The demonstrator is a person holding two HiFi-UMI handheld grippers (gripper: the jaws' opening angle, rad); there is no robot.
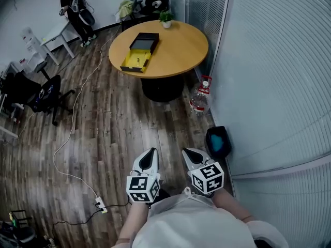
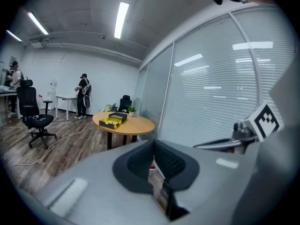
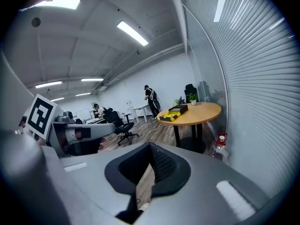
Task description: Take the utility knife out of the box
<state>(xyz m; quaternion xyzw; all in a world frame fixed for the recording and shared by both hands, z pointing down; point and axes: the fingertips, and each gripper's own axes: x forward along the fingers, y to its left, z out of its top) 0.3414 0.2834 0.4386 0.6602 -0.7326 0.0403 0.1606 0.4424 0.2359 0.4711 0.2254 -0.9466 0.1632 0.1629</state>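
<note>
Head view: the left gripper (image 1: 147,159) and right gripper (image 1: 195,158) sit side by side close to the person's body, each with its jaws pressed together on nothing. Well ahead of the jaws, across the wooden floor (image 1: 114,138), a round counter (image 1: 181,50) carries the open black-and-yellow box (image 1: 138,52). A thin dark streak in its yellow half may be the utility knife (image 1: 138,60), too small to confirm.

Bright ceiling lights (image 2: 121,18) shine evenly. Both gripper views bend at dark round edges; close parts look blurry.
</note>
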